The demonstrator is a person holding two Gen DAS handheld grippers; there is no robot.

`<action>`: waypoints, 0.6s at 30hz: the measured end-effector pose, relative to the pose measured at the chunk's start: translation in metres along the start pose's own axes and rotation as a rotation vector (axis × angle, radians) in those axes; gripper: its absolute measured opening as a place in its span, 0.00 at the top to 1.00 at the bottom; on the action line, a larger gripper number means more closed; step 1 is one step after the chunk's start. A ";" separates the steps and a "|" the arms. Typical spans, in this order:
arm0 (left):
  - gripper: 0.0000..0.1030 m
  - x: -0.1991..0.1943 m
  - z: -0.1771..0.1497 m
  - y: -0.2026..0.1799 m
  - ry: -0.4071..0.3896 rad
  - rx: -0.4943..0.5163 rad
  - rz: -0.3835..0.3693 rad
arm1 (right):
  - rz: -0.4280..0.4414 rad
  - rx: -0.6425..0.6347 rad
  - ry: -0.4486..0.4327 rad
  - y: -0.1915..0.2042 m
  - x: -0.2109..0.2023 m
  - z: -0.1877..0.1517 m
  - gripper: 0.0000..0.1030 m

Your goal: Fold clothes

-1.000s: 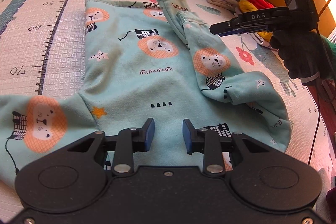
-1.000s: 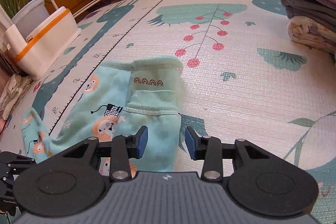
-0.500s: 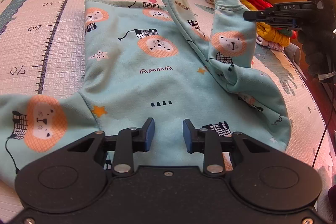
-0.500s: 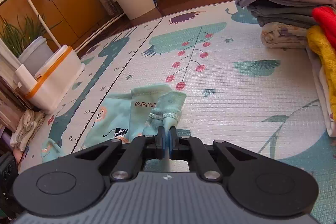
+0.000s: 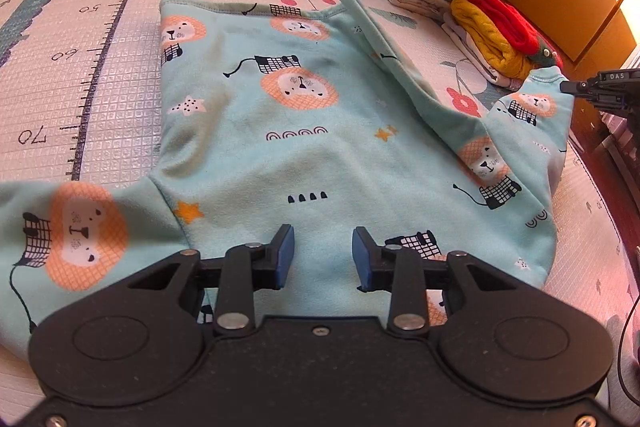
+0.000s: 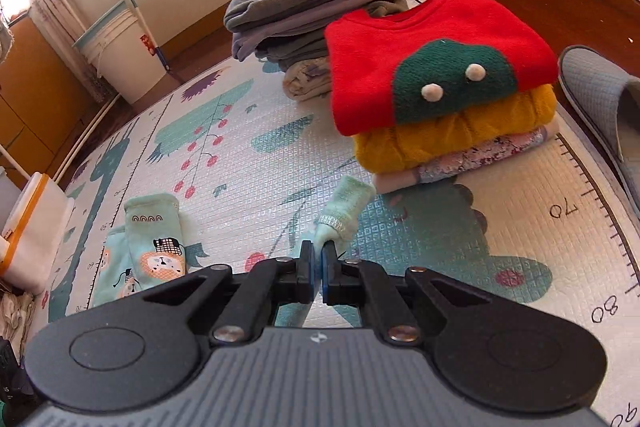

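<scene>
A mint-green child's sweatshirt (image 5: 304,131) printed with orange lions lies spread on the play mat (image 5: 80,75). My left gripper (image 5: 322,257) hovers open over its near edge, nothing between the fingers. My right gripper (image 6: 318,269) is shut on the cuff (image 6: 340,215) of the right sleeve (image 5: 520,131). In the left wrist view that gripper (image 5: 566,87) holds the cuff lifted out to the right, the sleeve stretched away from the body. The left sleeve (image 5: 72,227) lies flat at the near left.
Two stacks of folded clothes stand on the mat's far right: a grey pile (image 6: 312,15) and a pile topped by a red sweater (image 6: 432,59) over a yellow one (image 6: 456,131). A grey slipper (image 6: 600,99) lies at the right, a white bucket (image 6: 120,55) and a white box (image 6: 28,227) at the left.
My right gripper shut on the right sleeve's cuff, lifted it off the sweatshirt's body and pulled it out to the right. The left gripper stayed open in place.
</scene>
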State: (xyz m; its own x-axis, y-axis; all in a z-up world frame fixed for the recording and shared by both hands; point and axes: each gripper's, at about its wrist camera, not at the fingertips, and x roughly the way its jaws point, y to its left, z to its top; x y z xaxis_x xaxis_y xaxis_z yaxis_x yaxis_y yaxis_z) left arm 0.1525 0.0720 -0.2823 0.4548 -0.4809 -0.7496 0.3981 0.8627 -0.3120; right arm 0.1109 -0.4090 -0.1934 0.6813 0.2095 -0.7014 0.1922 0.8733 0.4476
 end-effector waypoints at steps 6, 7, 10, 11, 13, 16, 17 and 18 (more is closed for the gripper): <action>0.68 0.000 0.000 -0.001 -0.003 0.009 0.003 | -0.115 0.156 0.043 -0.056 0.003 -0.031 0.94; 0.68 0.000 0.000 -0.002 -0.004 0.011 0.004 | -0.121 0.187 0.054 -0.066 0.003 -0.038 0.94; 0.68 0.000 -0.001 -0.002 -0.007 0.014 0.005 | -0.136 0.189 0.074 -0.076 0.003 -0.049 0.94; 0.68 0.000 -0.001 -0.002 -0.007 0.015 0.005 | -0.138 0.196 0.075 -0.077 0.002 -0.050 0.94; 0.67 0.000 -0.001 -0.003 -0.008 0.016 0.006 | -0.167 0.187 0.064 -0.076 -0.004 -0.050 0.92; 0.66 0.000 -0.002 -0.003 -0.009 0.017 0.004 | -0.249 0.096 0.023 -0.065 -0.015 -0.047 0.78; 0.66 0.000 -0.002 -0.003 -0.009 0.017 0.003 | -0.276 0.036 0.006 -0.058 -0.019 -0.046 0.77; 0.66 0.000 -0.002 -0.004 -0.009 0.019 0.003 | -0.288 -0.038 -0.007 -0.047 -0.020 -0.046 0.77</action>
State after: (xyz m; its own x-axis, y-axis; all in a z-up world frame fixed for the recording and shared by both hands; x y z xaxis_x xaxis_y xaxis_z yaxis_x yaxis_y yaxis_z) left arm 0.1495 0.0693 -0.2820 0.4632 -0.4794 -0.7454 0.4116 0.8612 -0.2981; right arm 0.0562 -0.4343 -0.2261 0.6075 -0.0521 -0.7926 0.3515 0.9124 0.2095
